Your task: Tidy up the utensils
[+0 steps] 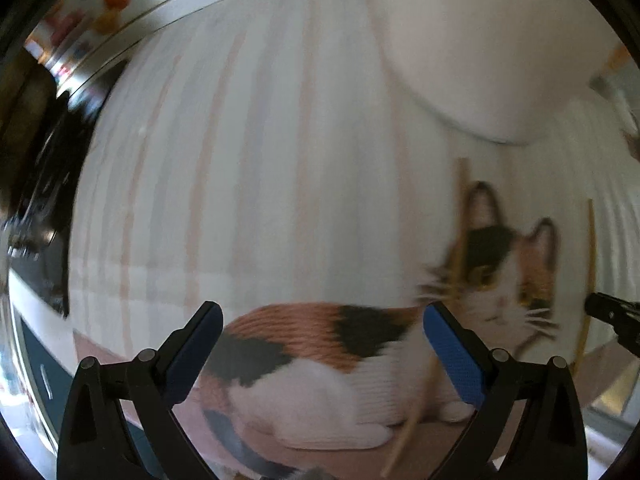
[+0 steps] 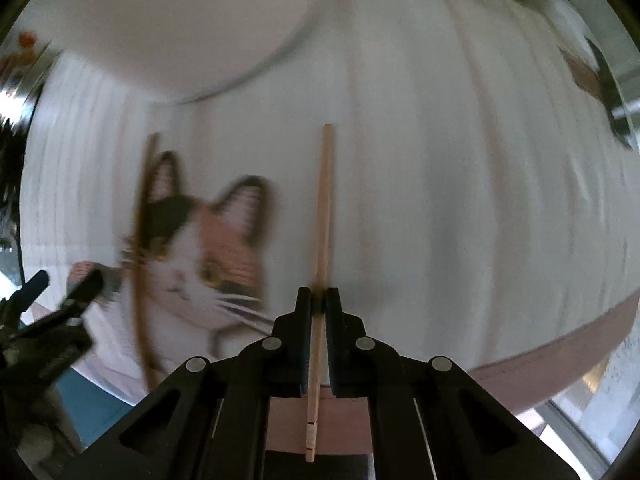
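My right gripper (image 2: 318, 294) is shut on a wooden chopstick (image 2: 325, 200), which sticks out forward between the pads and back under the jaws. That gripper (image 1: 612, 314) and its chopstick (image 1: 590, 260) also show at the right edge of the left wrist view. A second chopstick (image 1: 460, 208) (image 2: 142, 260) lies across the cat's face printed on the striped placemat (image 1: 280, 160) (image 2: 460, 200). Above the cat's body my left gripper (image 1: 322, 312) stands open with nothing between its blue pads; the lying chopstick runs just inside its right finger. The left gripper (image 2: 66, 280) appears at the left of the right wrist view.
A white plate (image 1: 480, 60) (image 2: 180, 32) sits on the mat beyond the cat. The mat has a pink border (image 2: 560, 364) at its near edge. Dark objects (image 1: 44, 184) stand off the mat to the left, with blurred colourful items (image 1: 108, 8) further back.
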A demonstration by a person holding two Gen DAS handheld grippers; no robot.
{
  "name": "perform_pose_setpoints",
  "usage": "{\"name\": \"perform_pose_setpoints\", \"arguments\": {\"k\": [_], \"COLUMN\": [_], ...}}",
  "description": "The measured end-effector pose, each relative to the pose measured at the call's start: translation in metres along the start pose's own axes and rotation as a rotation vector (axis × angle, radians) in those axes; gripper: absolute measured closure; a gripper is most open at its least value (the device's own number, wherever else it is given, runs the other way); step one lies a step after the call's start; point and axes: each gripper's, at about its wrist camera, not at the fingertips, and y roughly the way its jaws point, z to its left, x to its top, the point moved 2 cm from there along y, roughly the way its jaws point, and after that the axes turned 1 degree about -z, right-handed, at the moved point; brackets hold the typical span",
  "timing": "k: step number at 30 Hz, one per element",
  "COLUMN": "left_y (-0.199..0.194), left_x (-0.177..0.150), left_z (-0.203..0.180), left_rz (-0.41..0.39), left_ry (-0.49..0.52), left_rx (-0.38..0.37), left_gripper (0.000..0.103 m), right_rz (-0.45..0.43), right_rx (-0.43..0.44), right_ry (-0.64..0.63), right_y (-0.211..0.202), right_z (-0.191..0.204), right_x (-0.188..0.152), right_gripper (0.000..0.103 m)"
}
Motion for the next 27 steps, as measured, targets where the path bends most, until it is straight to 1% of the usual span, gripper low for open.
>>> {"name": "perform_pose_setpoints", "arguments": {"k": [1, 3, 5, 6, 8, 9, 10, 11, 12, 14, 17, 18, 19, 20, 21, 24, 27], "left_y": [0.002, 0.007, 0.011, 0.008, 0.004, 0.002, 0.001, 0.0, -0.001, -0.002, -0.004, -0.005, -0.006, -0.007, -0.007, -0.006, -0.007], "left_x": [0.001, 0.002, 0.002, 0.002, 0.003, 0.002, 0.002, 0.002, 0.001, -0.001, -0.007, -0.008, -0.009, -0.008, -0.009, -0.007, -0.009], "left_z": [-0.009, -0.025, -0.039, -0.041, -0.048, -0.051, -0.054, -0.055, -0.055, -0.055, -0.047, -0.047, -0.047, -0.047, -0.047, -0.046, -0.053], "left_rz": [0.009, 0.03, 0.052, 0.039, 0.022, 0.021, 0.023, 0.025, 0.028, 0.04, 0.078, 0.083, 0.083, 0.083, 0.086, 0.09, 0.091], "left_ry": [0.026, 0.069, 0.101, 0.104, 0.124, 0.127, 0.127, 0.125, 0.118, 0.095, 0.04, 0.033, 0.032, 0.033, 0.034, 0.036, 0.039], "left_rx": [-0.01, -0.029, -0.044, -0.048, -0.056, -0.071, -0.081, -0.08, -0.073, -0.075, -0.117, -0.121, -0.122, -0.121, -0.119, -0.11, -0.101], "left_gripper": [0.003, 0.013, 0.036, 0.039, 0.066, 0.073, 0.086, 0.09, 0.097, 0.098, 0.098, 0.098, 0.098, 0.098, 0.098, 0.097, 0.097], "right_rz": [0.001, 0.002, 0.006, 0.004, -0.003, -0.008, -0.011, -0.016, -0.02, -0.03, -0.037, -0.028, -0.022, -0.012, -0.007, -0.013, -0.009], "right_rx": [0.001, 0.01, 0.035, 0.039, 0.049, 0.046, 0.041, 0.032, 0.022, 0.014, 0.022, 0.05, 0.069, 0.096, 0.105, 0.07, 0.059], "right_ry": [0.021, 0.05, 0.069, 0.076, 0.083, 0.087, 0.086, 0.082, 0.079, 0.078, 0.079, 0.084, 0.086, 0.088, 0.078, 0.039, 0.021], "right_y": [-0.002, -0.004, -0.006, -0.007, -0.01, -0.012, -0.014, -0.014, -0.016, -0.019, -0.019, -0.02, -0.015, -0.015, -0.016, -0.019, -0.023], "right_z": [-0.014, -0.032, -0.046, -0.05, -0.057, -0.058, -0.063, -0.057, -0.058, -0.059, -0.062, -0.062, -0.051, -0.049, -0.046, -0.044, -0.041], "right_x": [0.0, 0.0, 0.0, 0.0, 0.003, 0.005, 0.004, 0.001, 0.001, 0.002, -0.001, 0.001, -0.01, -0.01, -0.009, -0.001, 0.007], "right_gripper": [0.096, 0.097, 0.097, 0.097, 0.096, 0.096, 0.096, 0.096, 0.096, 0.096, 0.096, 0.096, 0.096, 0.096, 0.096, 0.096, 0.096]}}
